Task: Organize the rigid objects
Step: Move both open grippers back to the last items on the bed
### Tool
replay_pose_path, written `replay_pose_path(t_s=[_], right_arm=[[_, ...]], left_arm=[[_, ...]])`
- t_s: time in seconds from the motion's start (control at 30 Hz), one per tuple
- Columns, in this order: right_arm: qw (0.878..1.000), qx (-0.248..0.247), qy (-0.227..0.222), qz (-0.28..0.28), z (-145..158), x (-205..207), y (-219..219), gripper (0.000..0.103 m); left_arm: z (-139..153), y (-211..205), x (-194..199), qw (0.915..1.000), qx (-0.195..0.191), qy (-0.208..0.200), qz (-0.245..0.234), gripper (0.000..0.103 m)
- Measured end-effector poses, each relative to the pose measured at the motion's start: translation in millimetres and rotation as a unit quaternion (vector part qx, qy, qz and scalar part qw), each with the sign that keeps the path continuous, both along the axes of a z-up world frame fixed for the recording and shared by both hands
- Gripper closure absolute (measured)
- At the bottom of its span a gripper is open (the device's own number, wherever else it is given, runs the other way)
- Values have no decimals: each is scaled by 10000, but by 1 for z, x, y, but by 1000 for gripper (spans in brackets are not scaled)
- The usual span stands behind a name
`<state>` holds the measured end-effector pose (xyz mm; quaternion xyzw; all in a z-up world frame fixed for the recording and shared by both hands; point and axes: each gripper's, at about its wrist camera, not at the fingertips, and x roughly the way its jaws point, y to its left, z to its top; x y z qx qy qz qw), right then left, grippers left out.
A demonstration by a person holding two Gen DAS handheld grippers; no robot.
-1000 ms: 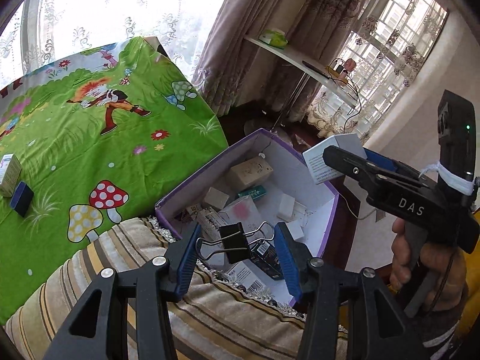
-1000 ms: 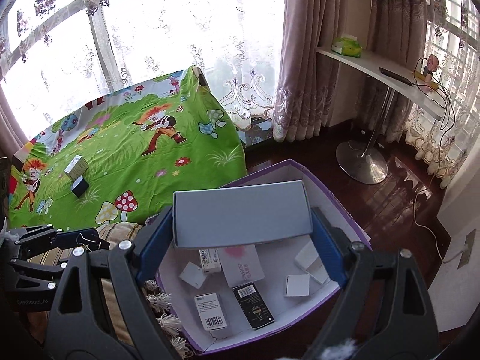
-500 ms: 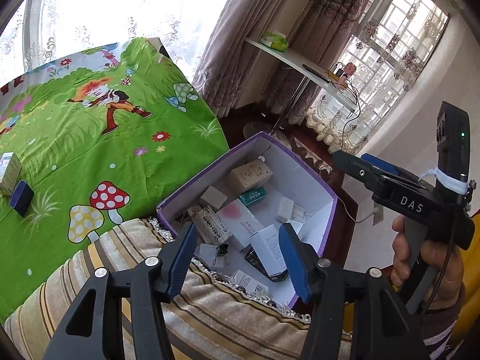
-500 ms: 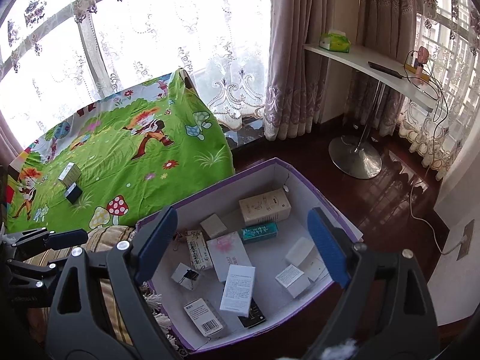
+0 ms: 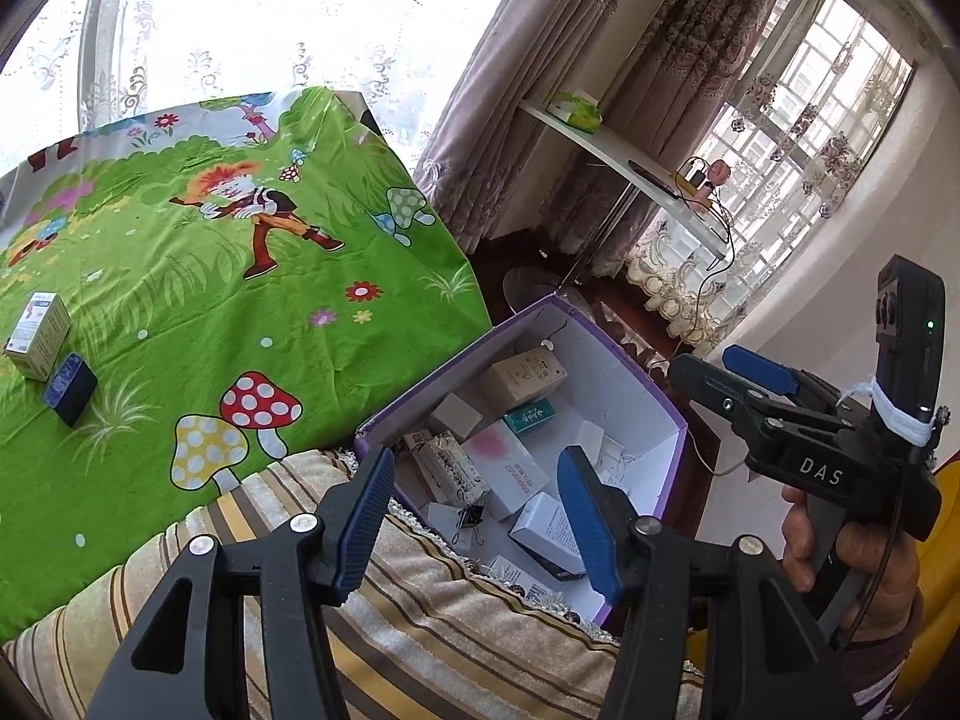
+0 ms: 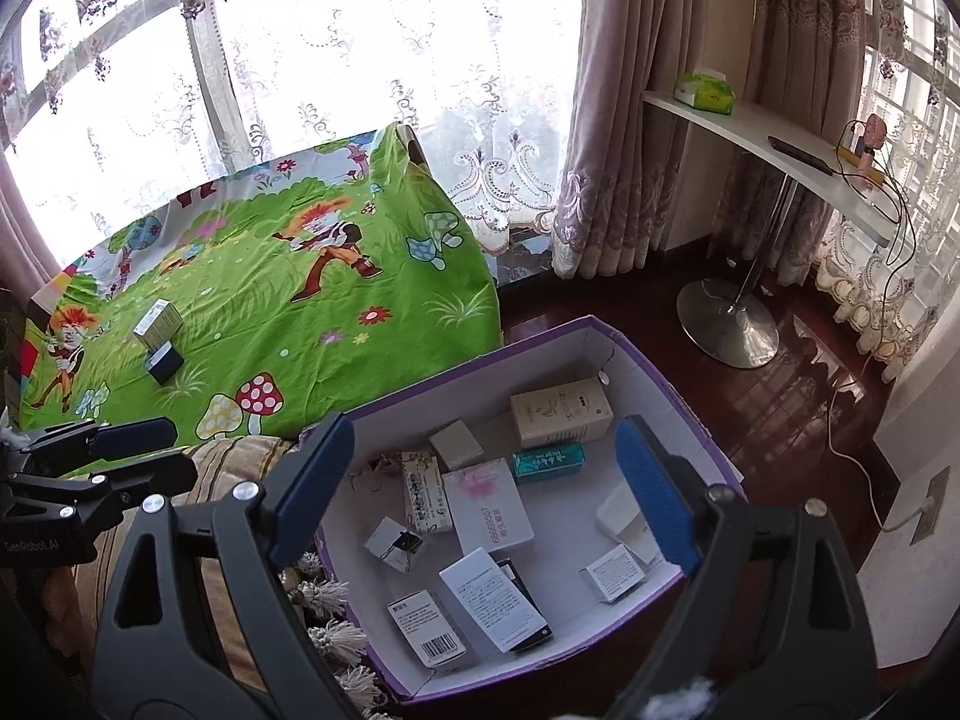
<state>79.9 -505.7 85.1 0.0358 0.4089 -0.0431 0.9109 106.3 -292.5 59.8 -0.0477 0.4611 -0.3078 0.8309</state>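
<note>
Small cartons and a binder clip (image 6: 403,542) are held in the purple box (image 6: 672,396); both left tongs (image 5: 474,516) and right tongs (image 6: 483,495) are spread, empty.

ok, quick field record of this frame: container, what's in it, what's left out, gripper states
container: purple-edged box, open, white inside
contents: tan box, teal box, pink-printed white box, binder clip, other small cartons
left out: white carton and dark blue box, side by side on green cartoon cloth
left gripper: open, nothing between the pads
right gripper: open, nothing held, over the box
</note>
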Motion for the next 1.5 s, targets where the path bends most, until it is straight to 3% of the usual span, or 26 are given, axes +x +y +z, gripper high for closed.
replay_pose_path(t_s=[0.47, 1.0, 1.3, 1.5], right_arm=[[9969, -139, 133, 762, 1, 29, 68, 12], [9814, -243, 258, 1888, -11, 76, 172, 12], [9742, -175, 107, 2248, 3, 110, 225, 12], [9679, -138, 202, 2501, -3, 132, 259, 12]], left_arm=[[15, 87, 43, 9946, -85, -114, 1031, 45], [10, 178, 90, 9813, 5, -44, 1927, 45], [19, 216, 116, 9725, -89, -88, 2324, 45], [24, 242, 132, 9657, -182, -124, 2589, 45]])
